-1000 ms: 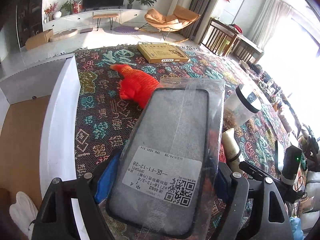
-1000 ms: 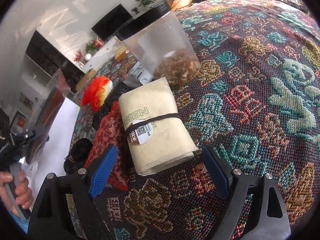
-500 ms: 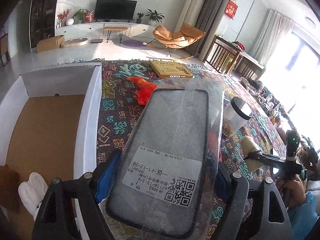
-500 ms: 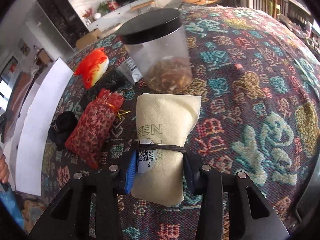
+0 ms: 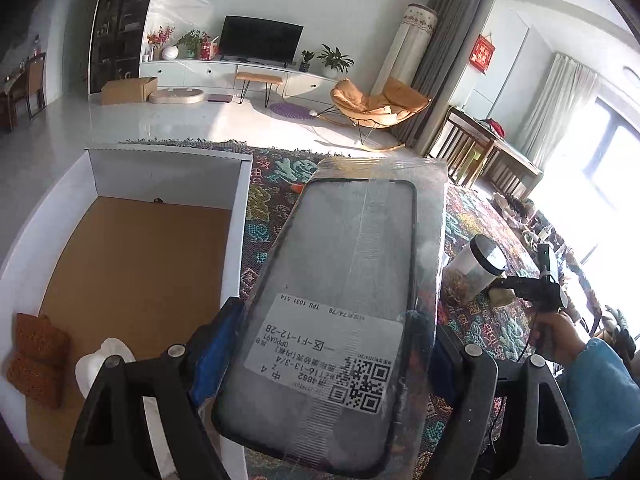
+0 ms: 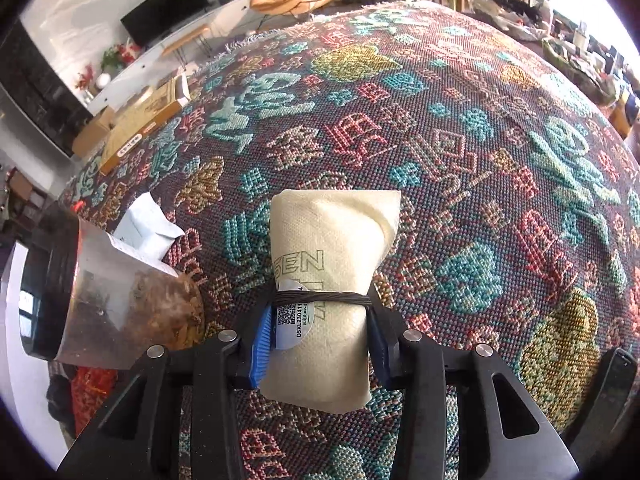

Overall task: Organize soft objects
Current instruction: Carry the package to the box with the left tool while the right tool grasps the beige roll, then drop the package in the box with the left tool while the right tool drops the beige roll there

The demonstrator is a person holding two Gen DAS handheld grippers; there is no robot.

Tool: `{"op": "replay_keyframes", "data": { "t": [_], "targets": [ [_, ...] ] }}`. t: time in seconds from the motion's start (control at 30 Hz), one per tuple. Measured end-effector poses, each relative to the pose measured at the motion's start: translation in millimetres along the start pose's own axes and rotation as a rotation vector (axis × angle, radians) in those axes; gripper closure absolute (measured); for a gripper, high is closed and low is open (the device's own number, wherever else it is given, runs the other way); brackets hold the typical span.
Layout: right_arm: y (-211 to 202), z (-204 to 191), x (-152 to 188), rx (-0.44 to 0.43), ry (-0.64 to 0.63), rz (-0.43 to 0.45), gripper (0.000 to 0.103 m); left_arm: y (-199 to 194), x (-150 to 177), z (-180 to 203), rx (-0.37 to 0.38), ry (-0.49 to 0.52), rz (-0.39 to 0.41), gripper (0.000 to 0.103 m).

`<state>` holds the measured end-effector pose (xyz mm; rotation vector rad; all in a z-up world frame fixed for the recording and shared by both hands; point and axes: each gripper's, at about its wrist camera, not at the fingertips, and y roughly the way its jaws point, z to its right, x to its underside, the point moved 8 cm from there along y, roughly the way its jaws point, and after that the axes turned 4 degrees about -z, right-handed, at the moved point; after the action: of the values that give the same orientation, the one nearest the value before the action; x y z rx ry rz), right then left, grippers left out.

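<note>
My left gripper is shut on a phone case in a clear plastic sleeve, held above the table next to the white cardboard box. The box holds a brown knitted piece and a white soft item. My right gripper is shut on a cream rolled cloth tied with a dark band, lifted over the patterned tablecloth. The right gripper also shows in the left wrist view.
A clear jar with a black lid stands left of the rolled cloth, also in the left wrist view. A red mesh pouch and a white packet lie nearby. A flat yellow box lies at the far edge.
My left gripper has carried the phone case left toward the white box. My right gripper has closed on the rolled cloth and lifted it, turning right.
</note>
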<state>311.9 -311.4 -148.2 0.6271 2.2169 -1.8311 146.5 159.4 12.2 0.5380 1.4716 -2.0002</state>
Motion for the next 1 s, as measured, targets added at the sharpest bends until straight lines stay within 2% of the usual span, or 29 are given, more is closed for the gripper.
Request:
{"op": "replay_keyframes", "data": {
  "t": [0.1, 0.17, 0.3, 0.37, 0.47, 0.57, 0.63, 0.7, 0.73, 0.8, 0.87, 0.93, 1.0],
  "targets": [
    [-33.0, -7.3, -18.6, -0.039, 0.009, 0.066, 0.061, -8.0, -2.6, -17.3, -0.020, -0.024, 0.013, 0.023],
    [-63.5, -26.4, -29.6, -0.078, -0.013, 0.117, 0.061, -16.1, -1.7, -30.6, -0.030, -0.046, 0.024, 0.023],
    [-117.9, -110.5, -22.1, -0.194, -0.145, 0.162, 0.061, -34.7, 8.1, -67.3, -0.104, -0.080, 0.048, 0.023],
    [-136.4, -170.5, 0.4, -0.272, -0.240, 0.152, 0.060, -45.4, 19.0, -92.0, -0.132, -0.118, 0.049, 0.023],
    [-158.4, -269.5, 57.2, -0.433, -0.378, 0.102, 0.060, -59.1, 36.2, -127.7, -0.196, -0.167, 0.042, 0.023],
    [-172.4, -364.7, 124.4, -0.573, -0.511, 0.039, 0.060, -65.7, 54.5, -156.6, -0.284, -0.185, 0.005, 0.022],
    [-174.5, -417.5, 166.0, -0.630, -0.572, -0.003, 0.056, -65.3, 66.3, -175.7, -0.373, -0.198, -0.035, 0.021],
    [-173.5, -458.8, 199.5, -0.696, -0.613, -0.043, 0.031, -63.6, 75.2, -192.8, -0.430, -0.215, -0.055, 0.018],
    [-171.5, -473.5, 212.6, -0.715, -0.629, -0.058, 0.029, -64.0, 78.7, -198.9, -0.439, -0.229, -0.056, 0.017],
    [-165.9, -486.7, 229.3, -0.740, -0.638, -0.085, 0.029, -67.1, 83.4, -206.5, -0.436, -0.262, -0.044, 0.017],
    [-160.8, -480.4, 230.7, -0.745, -0.621, -0.083, 0.029, -70.7, 84.5, -208.2, -0.437, -0.274, -0.020, 0.009],
    [-154.3, -459.6, 224.5, -0.705, -0.612, -0.052, 0.029, -72.3, 81.8, -205.3, -0.445, -0.266, 0.003, 0.008],
    [-146.1, -432.1, 212.9, -0.624, -0.603, 0.002, 0.029, -71.9, 78.3, -198.2, -0.438, -0.255, 0.020, 0.008]
  ]
}}
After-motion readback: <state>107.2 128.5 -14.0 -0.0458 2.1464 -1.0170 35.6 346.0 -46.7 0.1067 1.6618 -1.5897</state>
